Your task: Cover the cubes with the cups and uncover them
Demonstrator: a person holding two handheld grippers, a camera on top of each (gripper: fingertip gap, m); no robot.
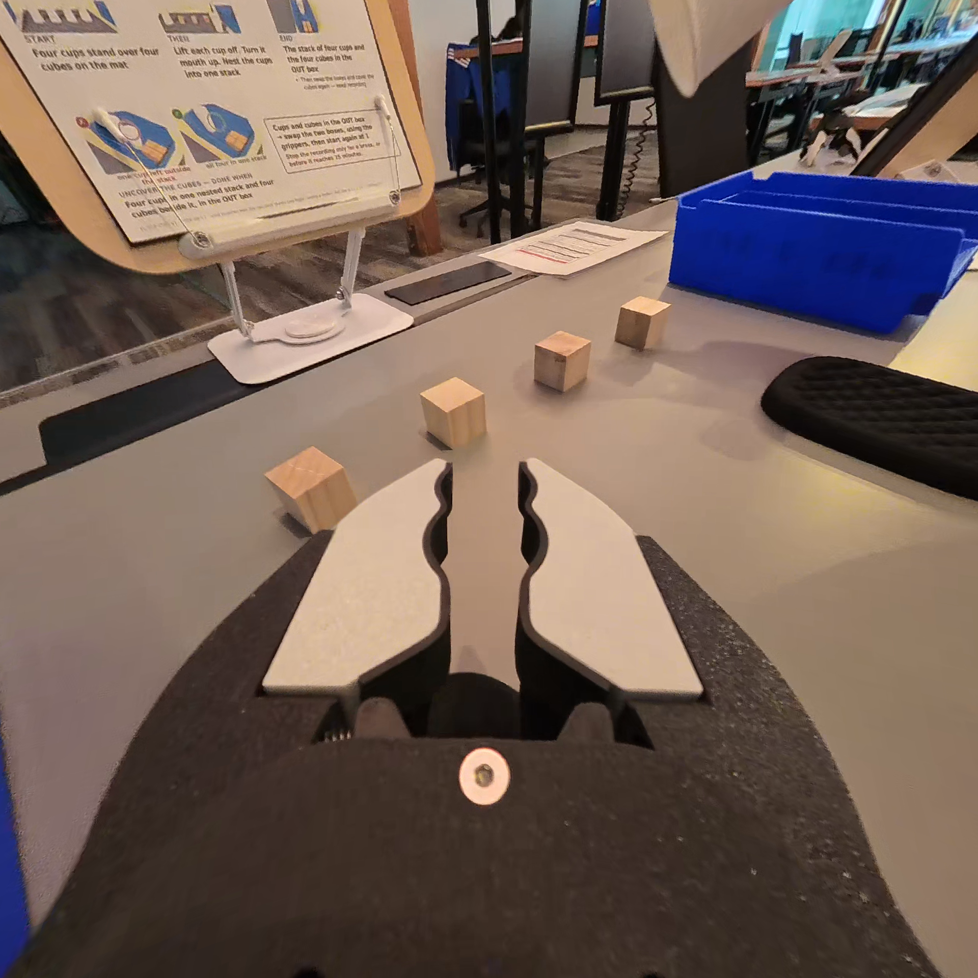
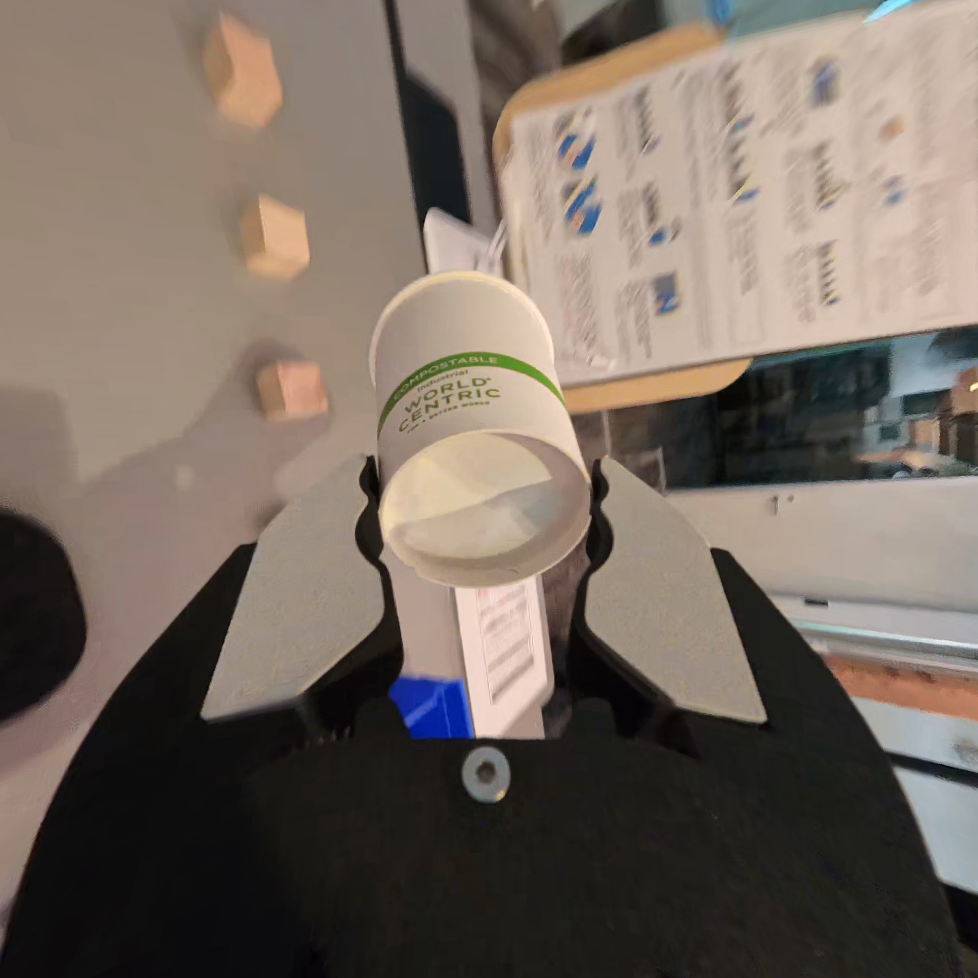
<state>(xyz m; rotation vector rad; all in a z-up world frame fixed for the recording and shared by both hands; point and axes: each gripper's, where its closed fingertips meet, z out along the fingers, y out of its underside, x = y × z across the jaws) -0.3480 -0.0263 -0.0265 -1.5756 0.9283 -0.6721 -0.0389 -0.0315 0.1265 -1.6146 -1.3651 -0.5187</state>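
Several bare wooden cubes stand in a diagonal row on the grey table (image 1: 688, 582): the nearest cube (image 1: 312, 487), the second cube (image 1: 454, 410), the third cube (image 1: 562, 360) and the farthest cube (image 1: 641, 322). My left gripper (image 1: 484, 468) is open a little and empty, low over the table just short of the two nearest cubes. My right gripper (image 2: 484, 479) is shut on a white paper cup (image 2: 471, 391) with a green band. It holds the cup in the air, tilted, base toward the camera. Blurred cubes (image 2: 275, 238) lie to its left.
A blue bin (image 1: 825, 248) stands at the far right beyond the cubes. A black padded rest (image 1: 873, 418) lies at the right. An instruction sheet on a white stand (image 1: 211, 121) is at the far left edge, with a paper sheet (image 1: 577, 248) beside it.
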